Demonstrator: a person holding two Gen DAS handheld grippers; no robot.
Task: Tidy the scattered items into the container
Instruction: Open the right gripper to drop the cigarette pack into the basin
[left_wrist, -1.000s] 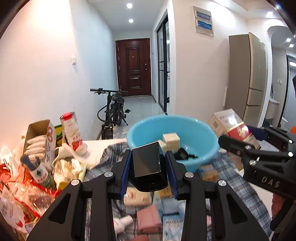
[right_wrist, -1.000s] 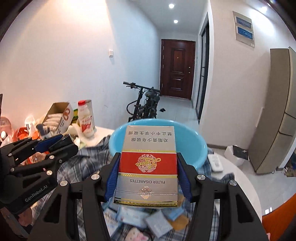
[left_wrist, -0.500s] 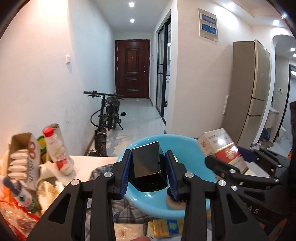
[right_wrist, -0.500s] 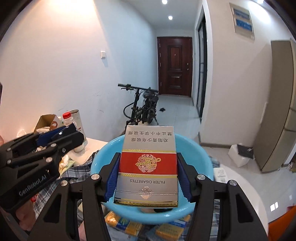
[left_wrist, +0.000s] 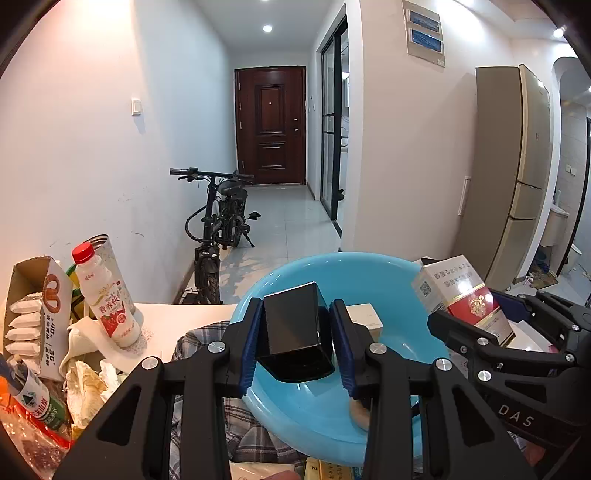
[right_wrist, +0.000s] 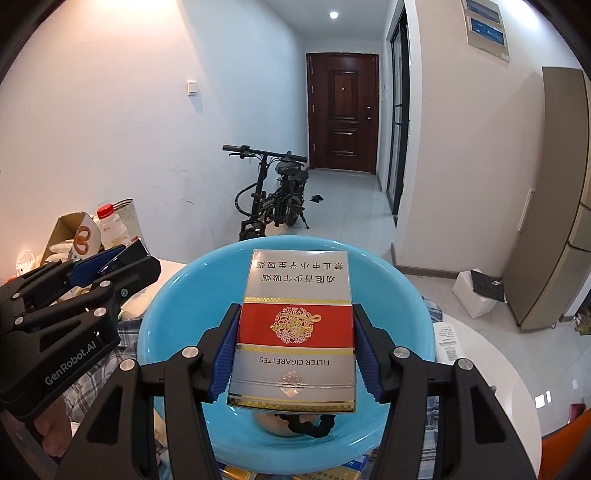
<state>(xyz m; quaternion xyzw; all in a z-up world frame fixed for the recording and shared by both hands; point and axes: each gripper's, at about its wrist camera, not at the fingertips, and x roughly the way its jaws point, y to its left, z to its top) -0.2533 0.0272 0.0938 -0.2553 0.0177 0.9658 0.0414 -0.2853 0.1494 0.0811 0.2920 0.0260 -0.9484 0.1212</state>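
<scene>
Both hand-held grippers hang over the blue basin (left_wrist: 317, 413) with a load each: the left gripper (left_wrist: 297, 332) has its blue pads clamped on the sides of a small black box (left_wrist: 291, 325), and the right gripper (right_wrist: 293, 354) is clamped on a cigarette pack (right_wrist: 295, 325) by its long edges, print upside down toward the camera. The basin sits on a checked cloth (left_wrist: 207, 343) and already holds a pale box (left_wrist: 364, 315), a tan round piece (left_wrist: 360, 408) and a black beaded item (right_wrist: 308, 424). More flat packets (left_wrist: 332, 470) lie on the cloth at the basin's near edge, not yet tidied. The risks look modest but real. The two grippers stand close together over one opening, so if both release at once the tools could knock each other or the falling boxes could collide and one could bounce off the sloped wall and out. The black box seems to sit nearer the basin's near rim, and a release from there could tip it onto the cloth. The pack is held only by its edges, so a slight twist could let it slip early. A bottle (left_wrist: 107, 295) and a snack carton (left_wrist: 37, 314) stand at the left, well clear
</scene>
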